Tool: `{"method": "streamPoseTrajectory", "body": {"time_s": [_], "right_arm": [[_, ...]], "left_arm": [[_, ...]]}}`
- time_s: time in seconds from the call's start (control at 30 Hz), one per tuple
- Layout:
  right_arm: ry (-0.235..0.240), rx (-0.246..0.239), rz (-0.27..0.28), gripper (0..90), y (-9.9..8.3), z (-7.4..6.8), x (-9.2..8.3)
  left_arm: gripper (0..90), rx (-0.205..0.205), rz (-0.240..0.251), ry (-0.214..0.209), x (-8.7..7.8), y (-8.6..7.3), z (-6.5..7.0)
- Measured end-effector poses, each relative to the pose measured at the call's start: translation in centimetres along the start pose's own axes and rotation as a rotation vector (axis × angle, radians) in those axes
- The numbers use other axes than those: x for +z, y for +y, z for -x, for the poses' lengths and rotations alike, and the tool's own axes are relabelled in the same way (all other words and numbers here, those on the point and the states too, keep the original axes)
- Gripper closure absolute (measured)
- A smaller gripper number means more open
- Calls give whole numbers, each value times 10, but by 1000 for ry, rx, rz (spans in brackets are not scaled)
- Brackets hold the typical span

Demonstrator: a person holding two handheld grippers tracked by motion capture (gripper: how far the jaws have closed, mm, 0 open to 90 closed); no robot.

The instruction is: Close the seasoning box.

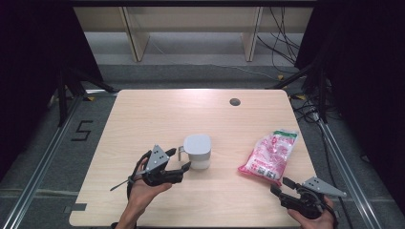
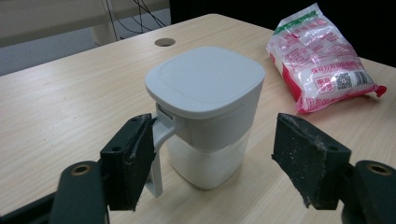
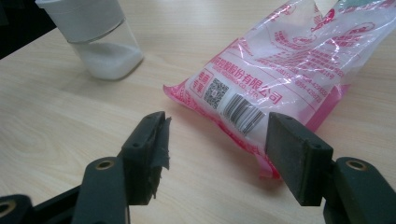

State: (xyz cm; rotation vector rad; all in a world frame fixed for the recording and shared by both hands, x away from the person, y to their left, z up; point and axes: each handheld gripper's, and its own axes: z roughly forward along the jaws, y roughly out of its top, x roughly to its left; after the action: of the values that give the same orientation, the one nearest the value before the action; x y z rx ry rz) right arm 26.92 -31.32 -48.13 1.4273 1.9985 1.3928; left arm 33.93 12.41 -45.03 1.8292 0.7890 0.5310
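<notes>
We had the left gripper [image 1: 180, 160] nearest, its jaws wide and empty either side of the white-lidded clear plastic canister [image 2: 205, 112] standing mid-desk at our twelve o'clock, its thin handle [image 2: 159, 154] just beside one jaw.

- One white lidded canister [image 1: 197, 151] with a handle is standing on the table, white powder showing through its clear lower part.
- One pink-and-clear plastic bag [image 1: 269, 156] with a barcode is lying on the table.
- One round cable hole [image 1: 234, 101] is showing in the one light wooden tabletop [image 1: 157, 114].
- Two hand-held grippers are resting over the near edge: the left gripper [image 1: 183, 161] and the right gripper [image 1: 282, 185].
</notes>
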Motion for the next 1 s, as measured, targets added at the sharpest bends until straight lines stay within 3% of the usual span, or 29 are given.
{"method": "streamPoseTrajectory", "body": {"time_s": [0.03,0.07,0.13,0.17,0.27,0.33,0.37,0.63,0.67,0.77,0.83,0.9,0.93,0.97,1.0], "right_arm": [[-8,-39,-9,394,1,2,0],[-8,-39,-9,394,1,2,0],[15,-36,1,391,0,1,2],[2,-43,0,390,0,1,2],[2,-55,-18,389,0,1,2],[19,-31,-15,387,0,-3,3],[12,-72,-2,386,0,-1,3],[34,-70,-27,384,0,-2,4],[24,-28,-25,384,-1,-6,3],[41,-56,-13,385,-1,-4,5],[42,-44,-15,384,-1,-6,5],[38,-77,-23,382,0,-4,6],[38,-39,-49,381,-1,-7,4],[44,-84,-39,379,0,-5,5],[44,-97,-41,378,-1,-4,6]], "left_arm": [[279,3,-5,-2,-1,-1,0],[279,-23,-2,-13,-1,-3,2],[274,-7,-10,-16,-4,-8,4],[272,-7,-10,-16,-4,-8,4],[271,-24,-11,-9,-7,-13,5],[269,-31,-3,-18,-8,-17,7],[268,-28,-6,-20,-9,-19,7],[264,0,-48,-16,-9,-34,11],[264,-13,-48,-25,-9,-37,12],[263,-3,-62,-25,-8,-42,15],[262,-2,-60,-34,-7,-45,17],[261,13,-71,-29,-8,-45,18],[261,14,-75,-35,-7,-47,20],[260,11,-77,-38,-7,-49,22],[260,11,-77,-38,-7,-49,22]]}}
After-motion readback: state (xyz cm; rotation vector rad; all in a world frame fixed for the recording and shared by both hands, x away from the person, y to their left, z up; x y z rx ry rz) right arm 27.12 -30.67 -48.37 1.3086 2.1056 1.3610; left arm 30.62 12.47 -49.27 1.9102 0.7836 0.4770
